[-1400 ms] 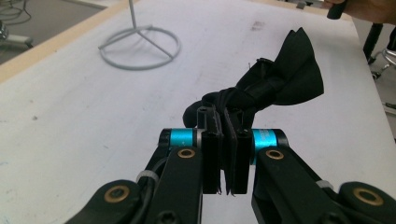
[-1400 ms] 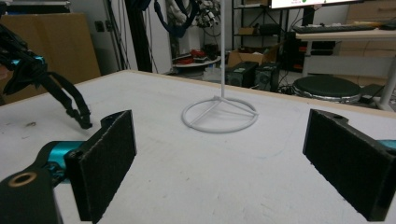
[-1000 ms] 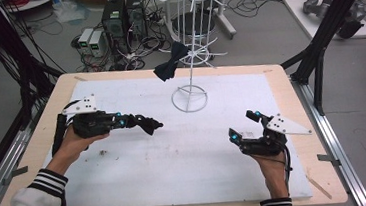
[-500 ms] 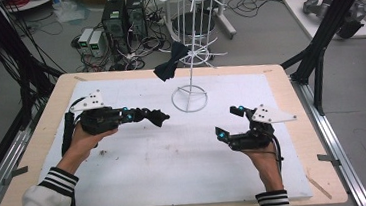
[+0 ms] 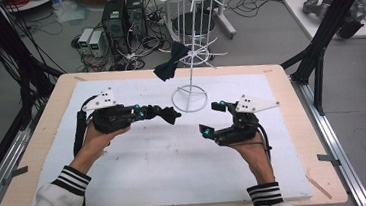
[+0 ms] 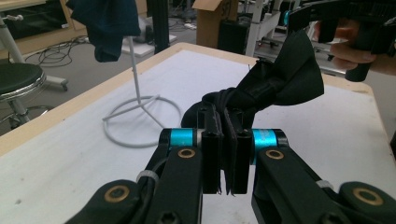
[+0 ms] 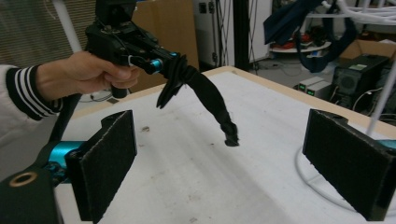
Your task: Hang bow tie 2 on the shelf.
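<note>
White padding covers the counter [image 5: 142,172] mid-frame. Left gripper [image 5: 172,115] is clamped on a black bow tie [image 6: 280,79]; right gripper [image 5: 212,118] gapes empty. Dangling, the bow tie could slip loose.

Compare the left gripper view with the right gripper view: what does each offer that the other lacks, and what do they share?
Left gripper view: the left claw close up, jaws shut on the black bow tie, with the white wire rack and its ring foot beyond. Right gripper view: the right claw with pads wide open and nothing between them, and the hand in a striped sleeve. Shared: the black bow tie, the white mat and the dark blue bow tie hanging on the rack.
</note>
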### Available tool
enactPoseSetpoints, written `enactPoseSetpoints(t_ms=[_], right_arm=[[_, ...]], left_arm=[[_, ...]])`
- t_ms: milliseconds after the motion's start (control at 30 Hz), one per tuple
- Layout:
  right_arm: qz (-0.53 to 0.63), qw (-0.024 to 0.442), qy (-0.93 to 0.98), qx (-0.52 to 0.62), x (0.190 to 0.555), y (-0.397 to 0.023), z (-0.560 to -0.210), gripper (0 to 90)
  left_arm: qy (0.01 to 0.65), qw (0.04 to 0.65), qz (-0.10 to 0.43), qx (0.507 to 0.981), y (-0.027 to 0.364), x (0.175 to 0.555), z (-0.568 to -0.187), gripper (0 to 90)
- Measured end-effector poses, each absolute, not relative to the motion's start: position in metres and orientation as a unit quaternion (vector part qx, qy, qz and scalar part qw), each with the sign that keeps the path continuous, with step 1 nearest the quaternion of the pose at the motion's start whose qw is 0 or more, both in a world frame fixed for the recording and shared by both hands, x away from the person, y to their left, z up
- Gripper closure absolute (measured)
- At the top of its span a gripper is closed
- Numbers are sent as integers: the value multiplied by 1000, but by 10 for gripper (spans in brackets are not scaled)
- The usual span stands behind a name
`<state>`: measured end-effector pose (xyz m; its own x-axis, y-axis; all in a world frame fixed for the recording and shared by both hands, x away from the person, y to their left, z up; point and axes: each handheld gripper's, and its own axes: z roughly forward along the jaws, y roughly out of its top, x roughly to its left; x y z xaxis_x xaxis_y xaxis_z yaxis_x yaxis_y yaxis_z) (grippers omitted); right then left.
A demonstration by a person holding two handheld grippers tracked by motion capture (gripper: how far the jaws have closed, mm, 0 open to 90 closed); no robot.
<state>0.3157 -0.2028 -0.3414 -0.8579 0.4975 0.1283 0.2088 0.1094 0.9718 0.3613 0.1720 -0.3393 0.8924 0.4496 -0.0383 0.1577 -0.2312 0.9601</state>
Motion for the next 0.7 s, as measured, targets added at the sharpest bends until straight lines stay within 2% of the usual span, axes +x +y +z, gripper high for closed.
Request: enactPoseSetpoints(t_ms=[200,267,467,700], right_arm=[[622,92,740,238,322,-188,-336,93],[619,89,744,235,324,-184,-335,131],[614,78,754,221,328,-172,-333,169],[607,65,762,216,329,-163,-330,315]], left_arm=[[191,593,123,772,163,361,-338,864],[188,594,123,773,161,360,-337,865],[179,600,122,770,153,359,-335,865],[176,600,129,770,148,358,-334,866]])
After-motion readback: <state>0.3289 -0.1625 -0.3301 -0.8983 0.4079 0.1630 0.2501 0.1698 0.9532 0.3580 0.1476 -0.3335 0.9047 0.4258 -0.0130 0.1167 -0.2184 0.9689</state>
